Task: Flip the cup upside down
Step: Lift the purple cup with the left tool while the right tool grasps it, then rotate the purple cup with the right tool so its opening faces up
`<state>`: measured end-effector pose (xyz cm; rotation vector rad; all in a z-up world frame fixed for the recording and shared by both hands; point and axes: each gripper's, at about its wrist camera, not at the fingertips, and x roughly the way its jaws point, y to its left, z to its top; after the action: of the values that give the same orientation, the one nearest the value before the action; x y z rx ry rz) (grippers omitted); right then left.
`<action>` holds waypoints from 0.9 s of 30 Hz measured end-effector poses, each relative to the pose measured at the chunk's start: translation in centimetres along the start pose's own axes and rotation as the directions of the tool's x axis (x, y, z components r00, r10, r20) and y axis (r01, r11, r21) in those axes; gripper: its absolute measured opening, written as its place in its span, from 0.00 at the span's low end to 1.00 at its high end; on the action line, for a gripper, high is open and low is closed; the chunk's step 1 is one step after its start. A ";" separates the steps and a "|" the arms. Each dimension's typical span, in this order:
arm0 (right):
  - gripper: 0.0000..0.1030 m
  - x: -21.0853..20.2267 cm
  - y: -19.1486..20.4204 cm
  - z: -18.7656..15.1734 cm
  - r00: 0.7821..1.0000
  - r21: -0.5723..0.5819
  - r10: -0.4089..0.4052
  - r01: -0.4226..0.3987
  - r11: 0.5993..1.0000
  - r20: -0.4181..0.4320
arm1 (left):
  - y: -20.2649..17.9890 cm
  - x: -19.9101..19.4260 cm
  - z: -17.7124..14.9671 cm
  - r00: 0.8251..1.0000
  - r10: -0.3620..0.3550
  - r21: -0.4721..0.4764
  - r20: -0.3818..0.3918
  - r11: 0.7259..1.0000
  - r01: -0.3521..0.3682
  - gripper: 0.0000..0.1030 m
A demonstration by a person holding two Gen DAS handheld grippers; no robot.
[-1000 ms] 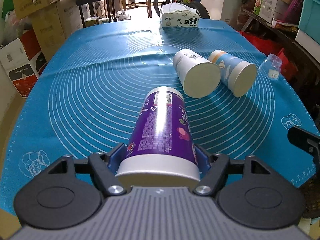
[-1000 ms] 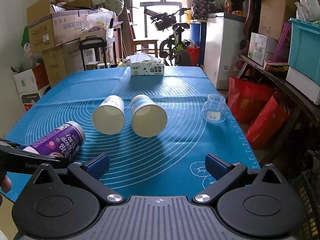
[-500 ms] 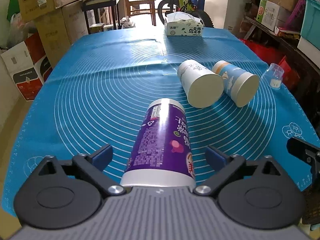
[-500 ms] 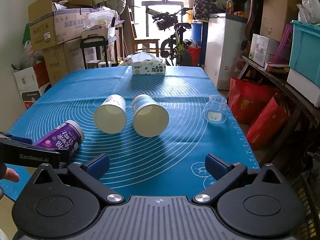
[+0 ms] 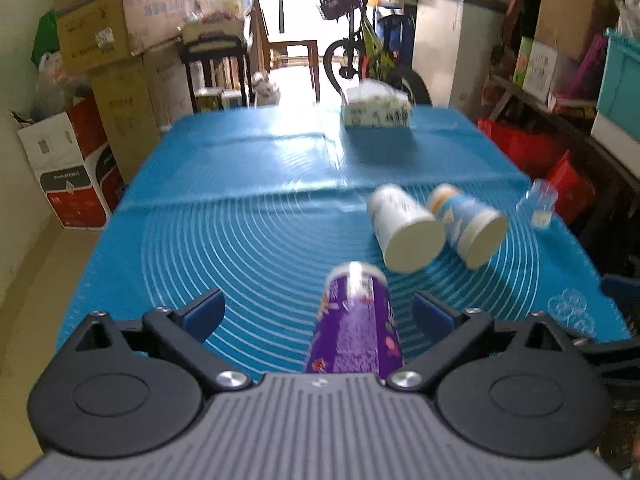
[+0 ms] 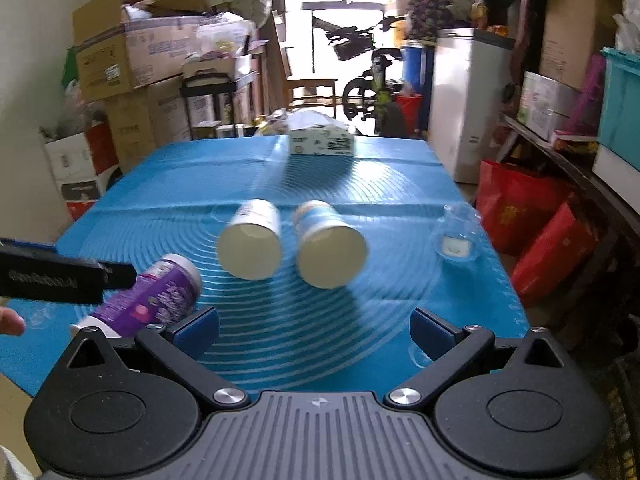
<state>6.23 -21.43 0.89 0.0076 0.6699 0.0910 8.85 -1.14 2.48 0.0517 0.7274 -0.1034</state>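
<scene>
A purple cup (image 5: 356, 324) lies on its side on the blue mat (image 5: 240, 240), base pointing away. My left gripper (image 5: 318, 314) is open, its jaws wide on either side of the cup and clear of it. The cup also shows in the right wrist view (image 6: 148, 300), at the left, beside the left gripper's body. My right gripper (image 6: 314, 326) is open and empty above the mat's near edge. A white cup (image 6: 250, 240) and a blue-and-white cup (image 6: 328, 246) lie on their sides mid-mat, mouths toward me.
A small clear glass beaker (image 6: 458, 232) stands at the mat's right edge. A tissue box (image 6: 322, 142) sits at the far end. Cardboard boxes stand left of the table; red bags and shelves stand right.
My left gripper opened and let go of the purple cup, then drew back and lifted. The cup now lies loose on the mat. The right gripper shifted slightly.
</scene>
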 end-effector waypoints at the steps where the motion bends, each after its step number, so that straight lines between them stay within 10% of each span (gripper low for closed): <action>1: 1.00 0.2 0.4 0.5 1.000 -0.008 0.015 -0.015 1.000 -0.005 | 0.5 -0.4 0.2 1.000 0.001 -0.006 0.010 1.000 0.000 0.96; 13: 0.98 5.9 6.2 6.6 0.967 0.015 0.158 -0.159 0.987 -0.200 | 7.6 1.7 -0.1 0.993 0.111 -0.043 -0.046 0.993 -0.113 0.96; 27: 0.72 15.6 9.6 6.8 0.811 0.182 0.272 -0.206 0.961 -0.518 | 11.1 4.4 -1.8 0.992 0.093 -0.117 -0.089 0.988 -0.103 0.96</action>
<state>21.84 -10.38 -3.06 0.1887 1.2430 0.3066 12.13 9.66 -1.66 -0.0248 0.8116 0.0376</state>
